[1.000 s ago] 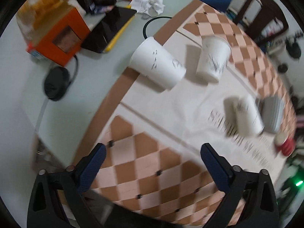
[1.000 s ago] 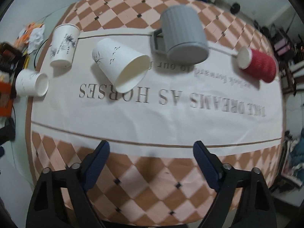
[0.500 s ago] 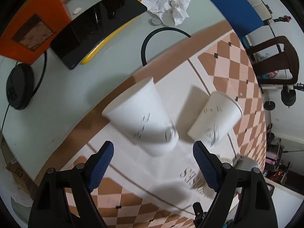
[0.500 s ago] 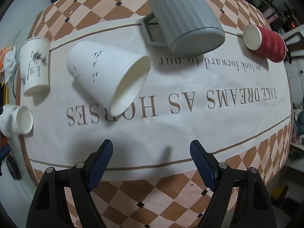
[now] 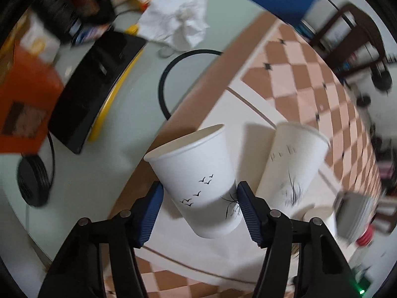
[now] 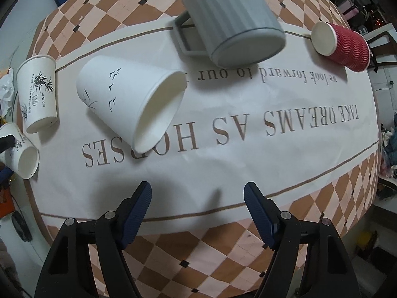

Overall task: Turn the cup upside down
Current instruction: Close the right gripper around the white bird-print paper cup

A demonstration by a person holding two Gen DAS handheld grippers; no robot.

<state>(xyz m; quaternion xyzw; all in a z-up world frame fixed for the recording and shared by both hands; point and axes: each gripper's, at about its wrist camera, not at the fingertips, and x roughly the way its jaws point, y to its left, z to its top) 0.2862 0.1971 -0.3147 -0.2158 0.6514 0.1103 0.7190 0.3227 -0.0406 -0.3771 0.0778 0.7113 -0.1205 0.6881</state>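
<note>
A white paper cup with bird marks [image 5: 198, 181] sits between the fingers of my left gripper [image 5: 199, 198]; the blue pads stand right at its sides, contact unclear. The same cup [image 6: 21, 152] lies on its side at the left edge of the right wrist view, with a black finger [image 6: 7, 140] beside it. A second white cup with grass marks [image 5: 292, 173] stands just right of it, rim up [image 6: 37, 94]. My right gripper [image 6: 198, 206] is open and empty, hovering over the cloth below a larger bird cup [image 6: 131, 101] lying on its side.
A grey ribbed mug [image 6: 230, 22] and a red ribbed cup [image 6: 342, 43] lie on the lettered tablecloth [image 6: 273, 149]. Left of the cloth are a black tablet [image 5: 94, 87], an orange box [image 5: 22, 94], crumpled tissue [image 5: 178, 22] and a black cable loop [image 5: 168, 74].
My left gripper has moved in around the bird cup and narrowed until its pads flank it. My right gripper has moved closer over the cloth toward the larger lying cup.
</note>
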